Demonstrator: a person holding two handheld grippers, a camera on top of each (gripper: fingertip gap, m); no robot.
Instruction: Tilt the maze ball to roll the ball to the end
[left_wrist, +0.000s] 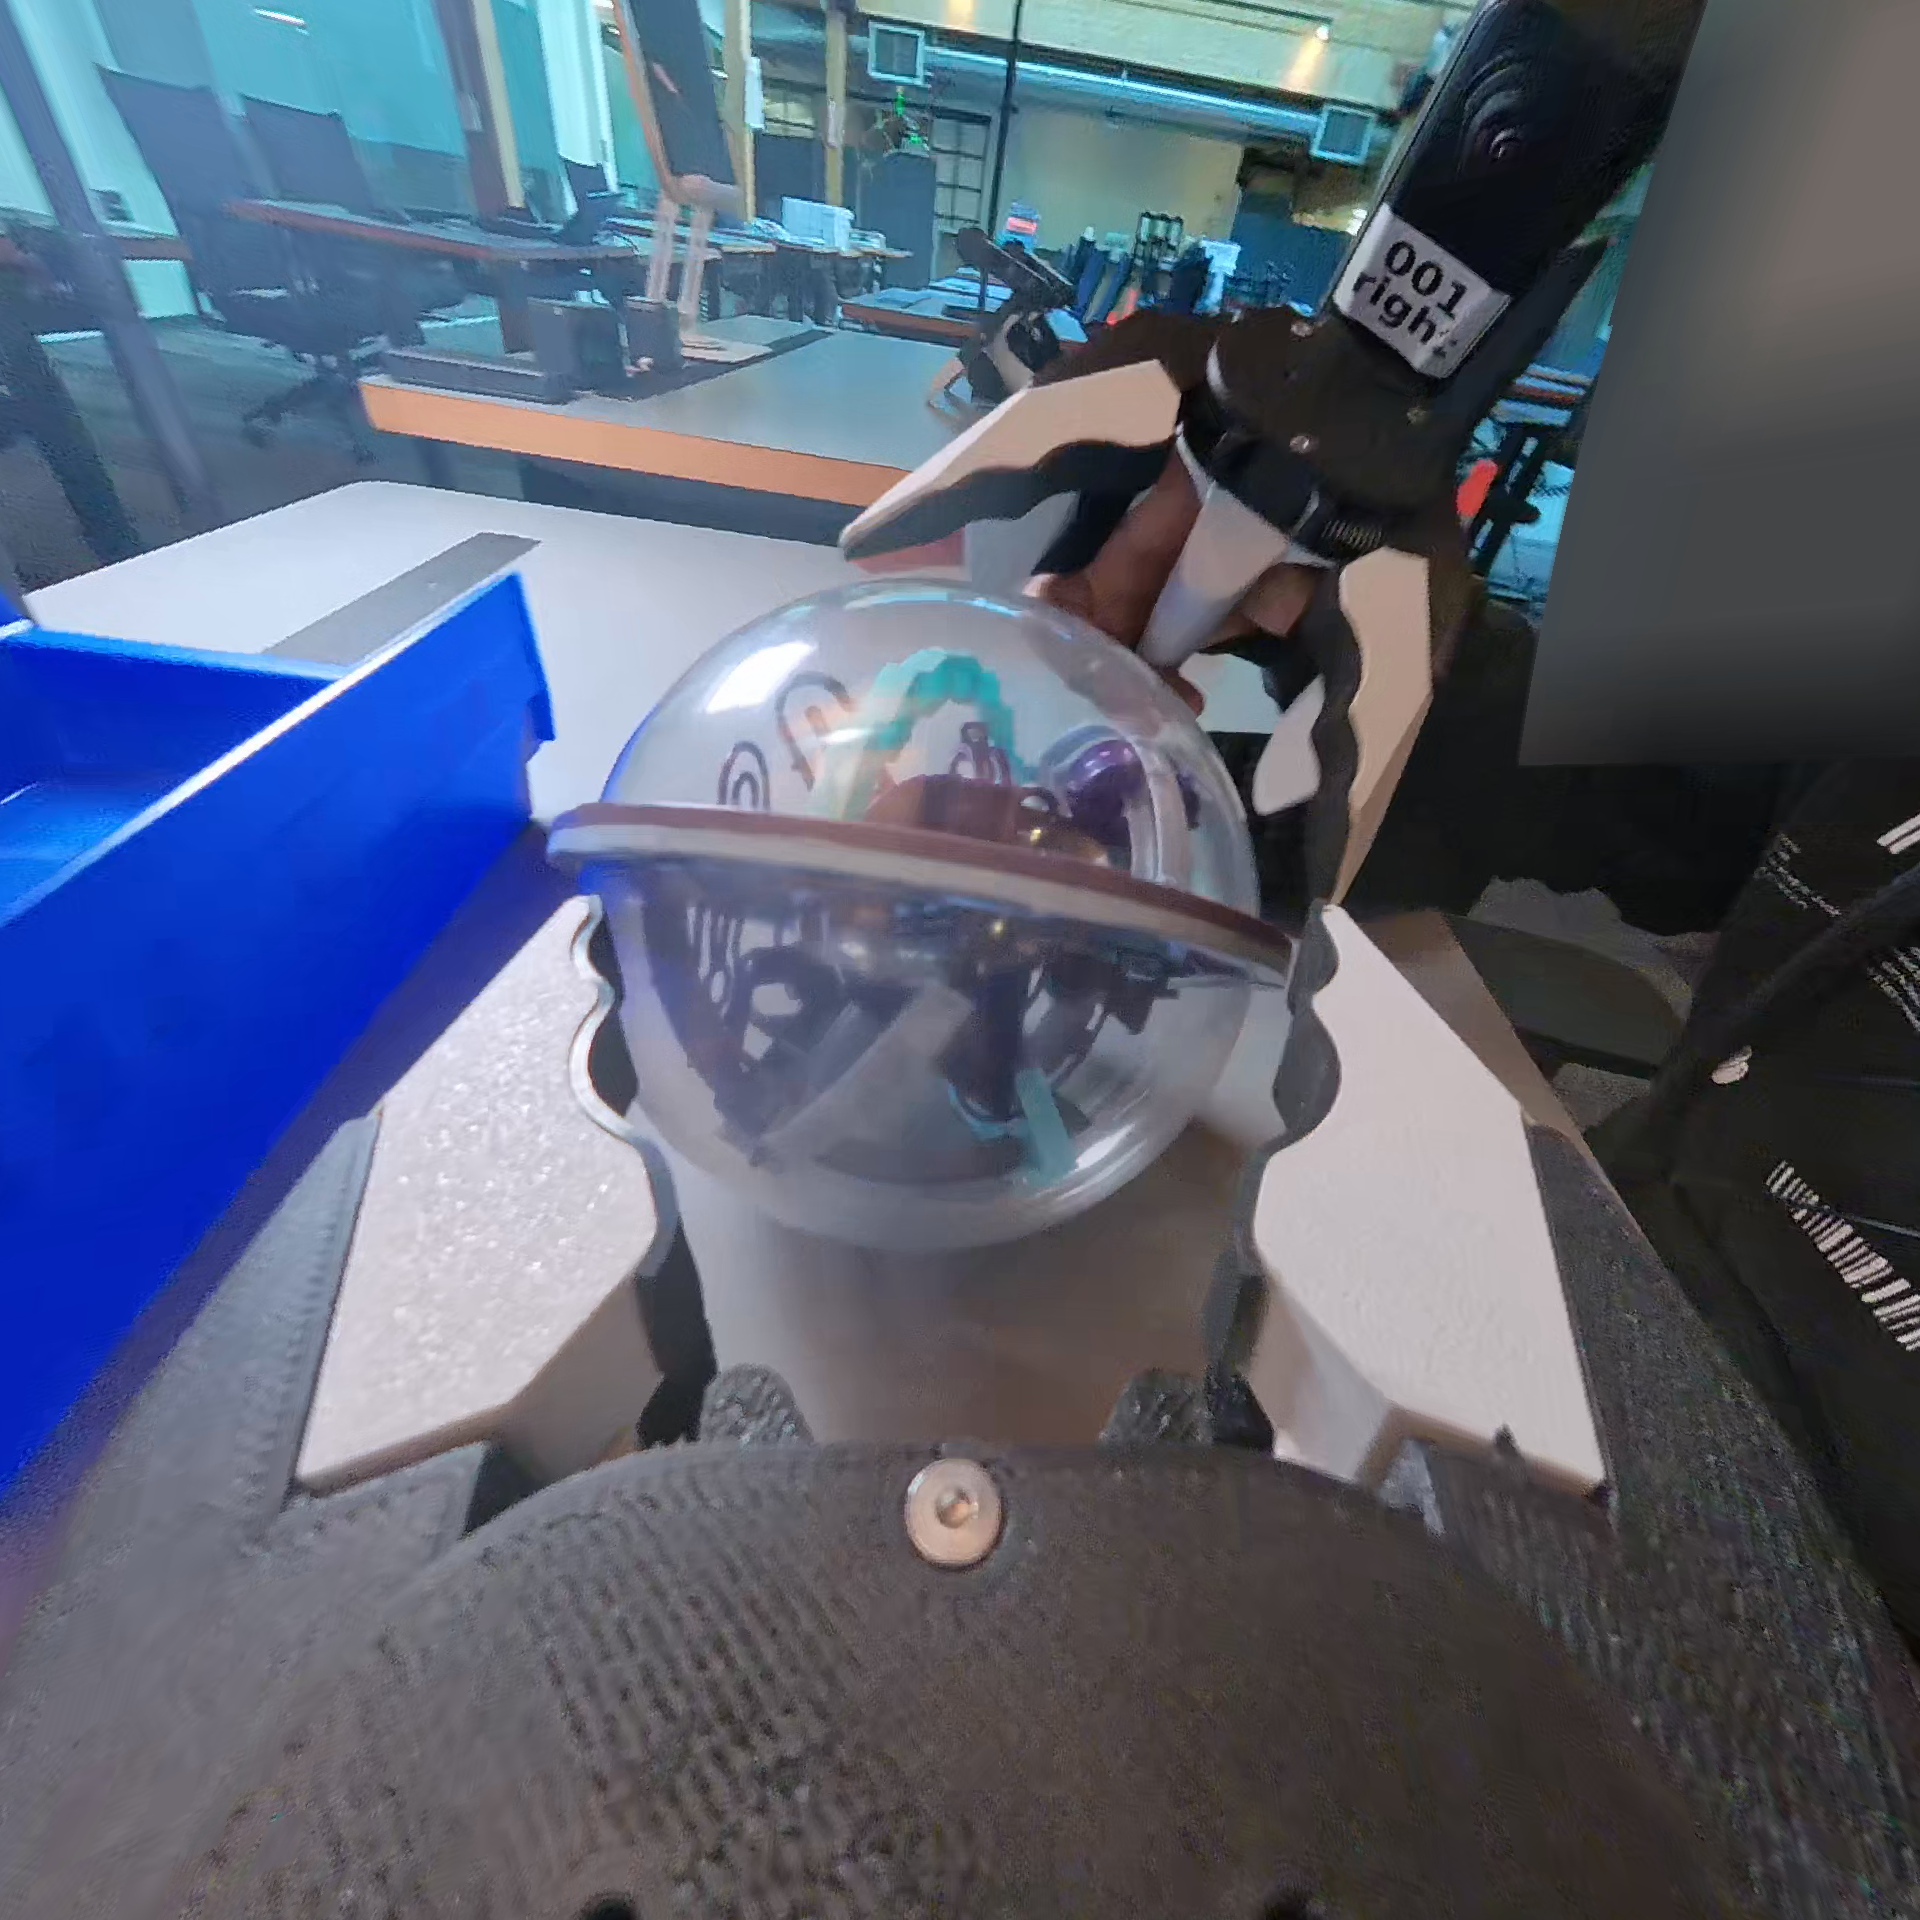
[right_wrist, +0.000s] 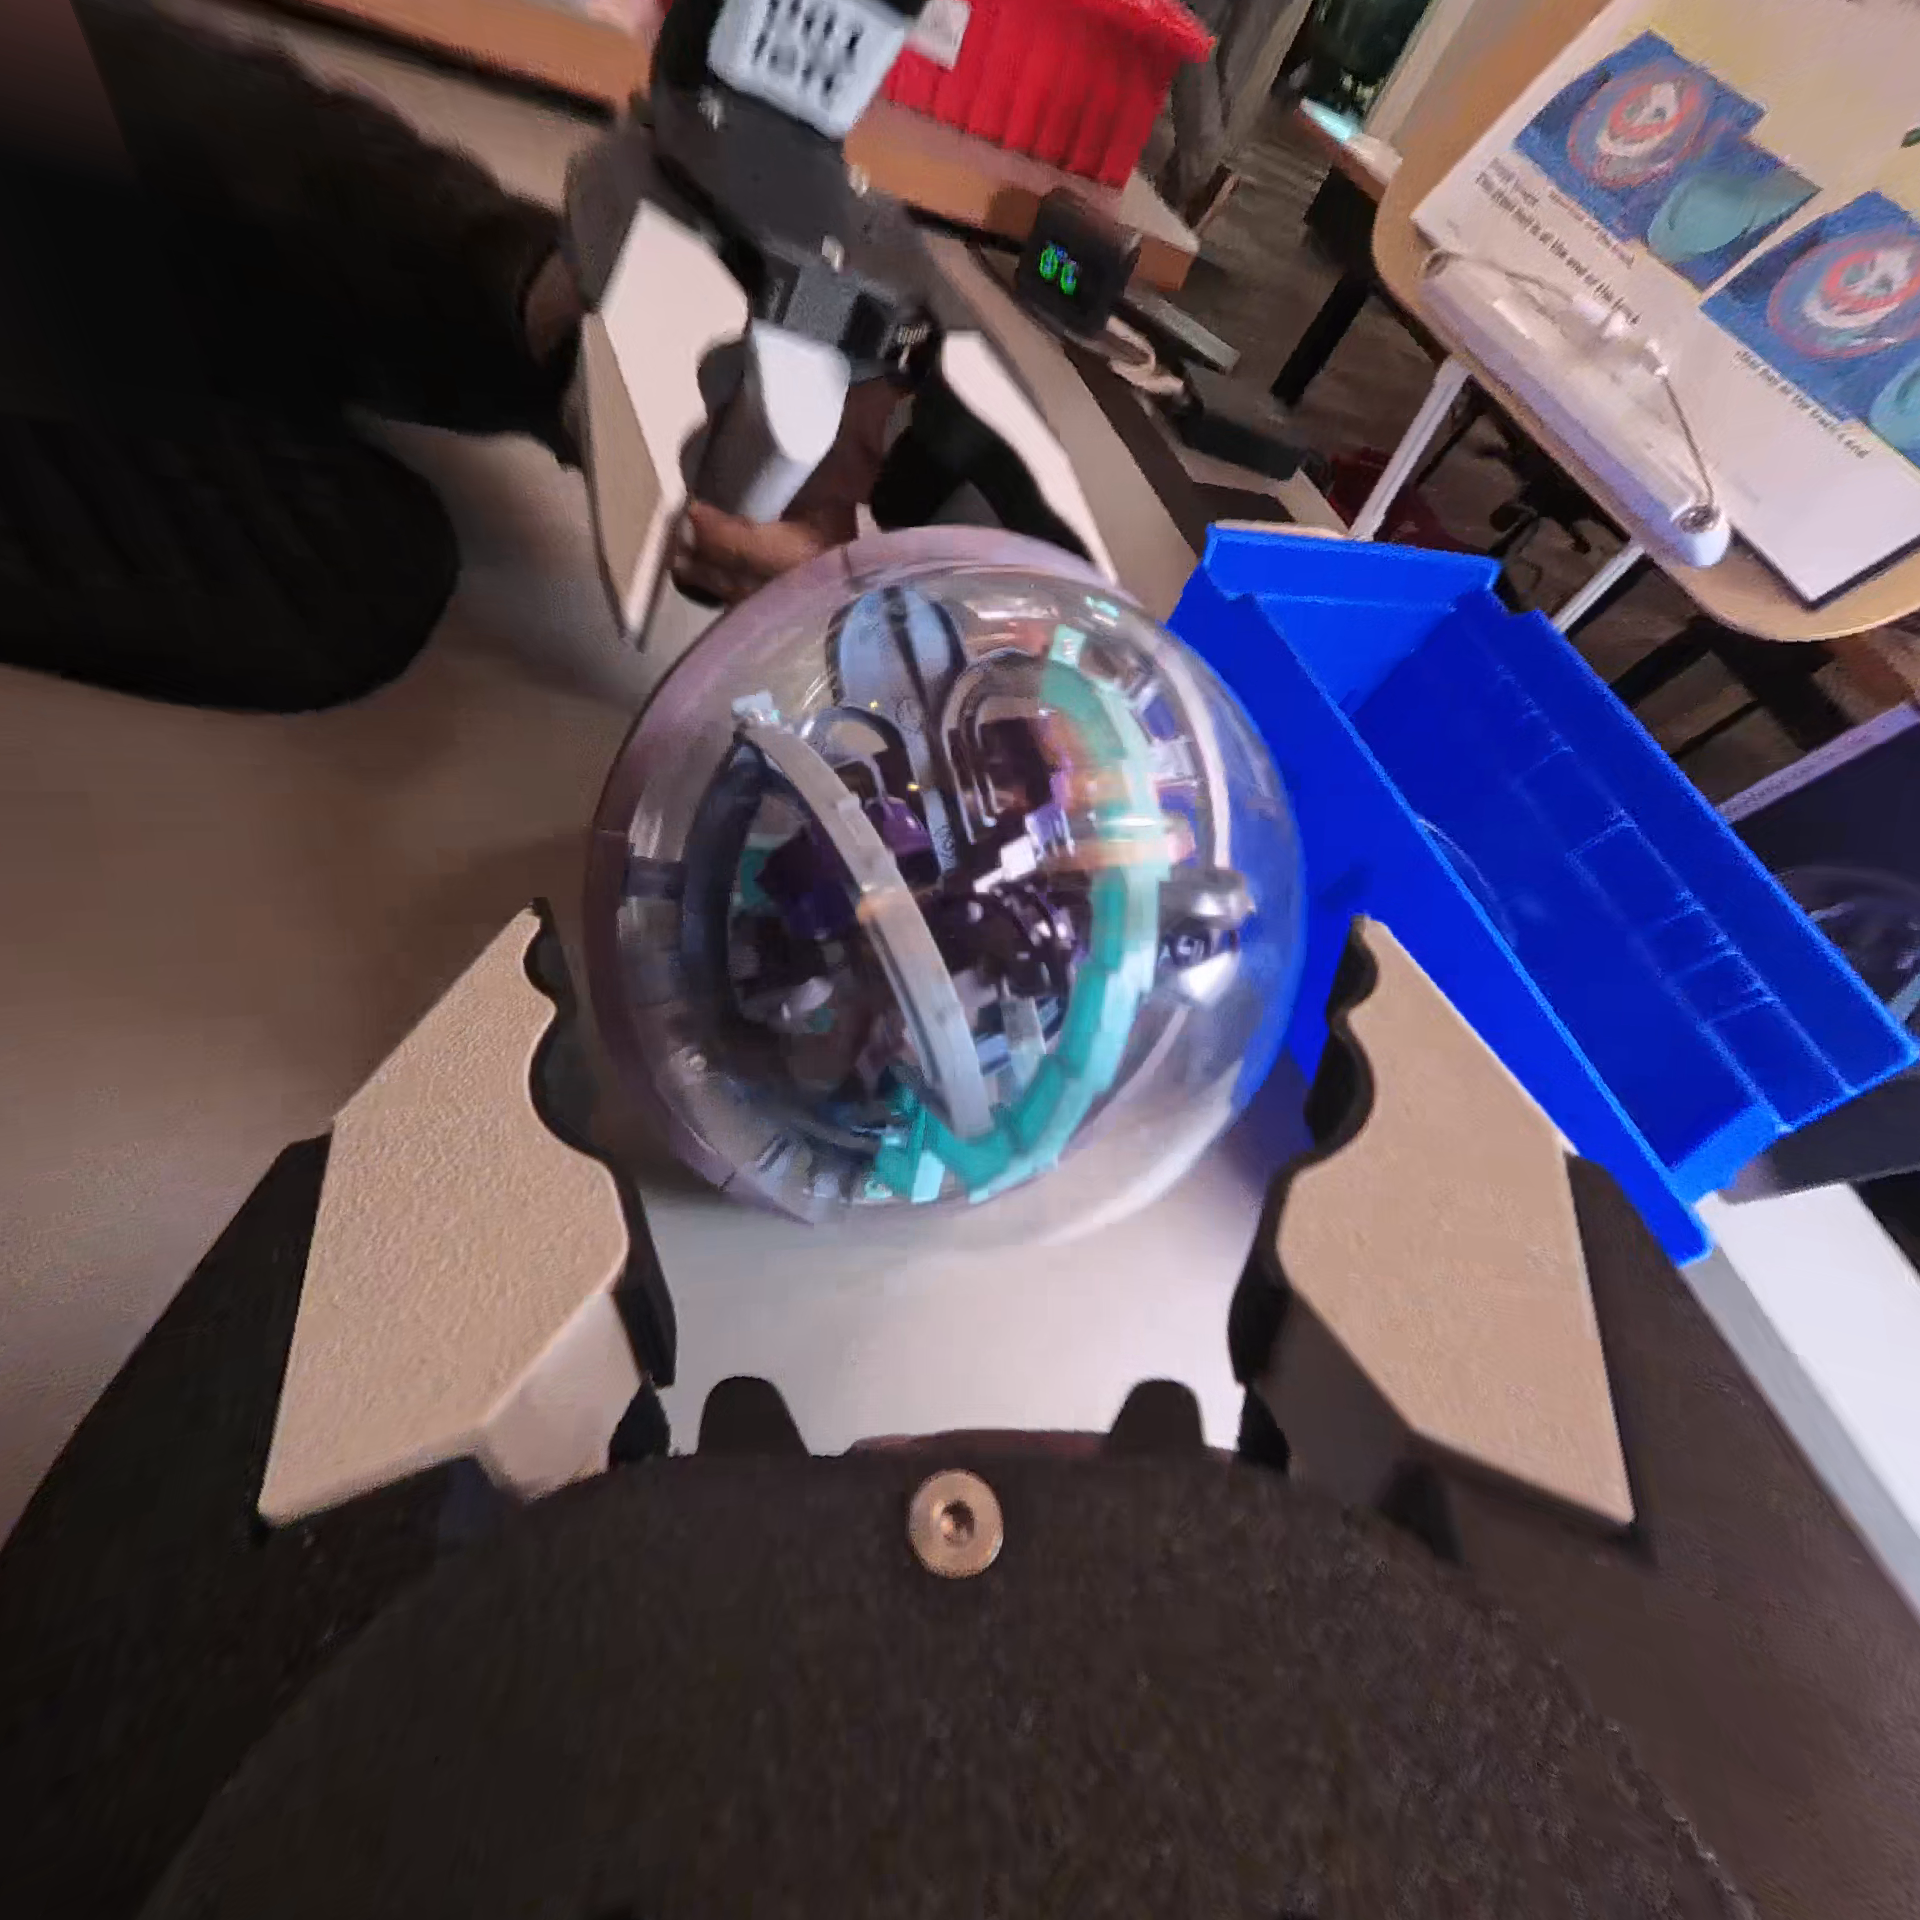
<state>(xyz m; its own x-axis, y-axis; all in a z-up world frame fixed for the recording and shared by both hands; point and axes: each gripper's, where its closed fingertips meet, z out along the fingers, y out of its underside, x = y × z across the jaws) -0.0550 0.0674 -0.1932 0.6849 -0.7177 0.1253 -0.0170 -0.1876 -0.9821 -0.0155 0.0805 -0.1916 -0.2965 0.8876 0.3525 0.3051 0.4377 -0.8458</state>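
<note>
The maze ball (left_wrist: 935, 935) is a clear sphere with teal and purple tracks inside and a dark equator ring. It sits low over the white table (left_wrist: 675, 561). My left gripper (left_wrist: 951, 925) has its jaws wide, and both fingers press the ball's sides at the ring. My right gripper (right_wrist: 951, 920) faces it from the opposite side, open. Its fingers flank the ball (right_wrist: 935, 883), with a thin gap on the right. The right gripper also shows beyond the ball in the left wrist view (left_wrist: 1060, 670). The small ball inside is not clear in the blur.
A blue plastic bin (left_wrist: 260, 831) stands right beside the ball, also in the right wrist view (right_wrist: 1558, 831). A person's dark sleeve (right_wrist: 208, 416) is behind the left gripper. A board with printed pictures (right_wrist: 1662, 260) leans past the table edge. A black bag (left_wrist: 1818, 1039) is at the right.
</note>
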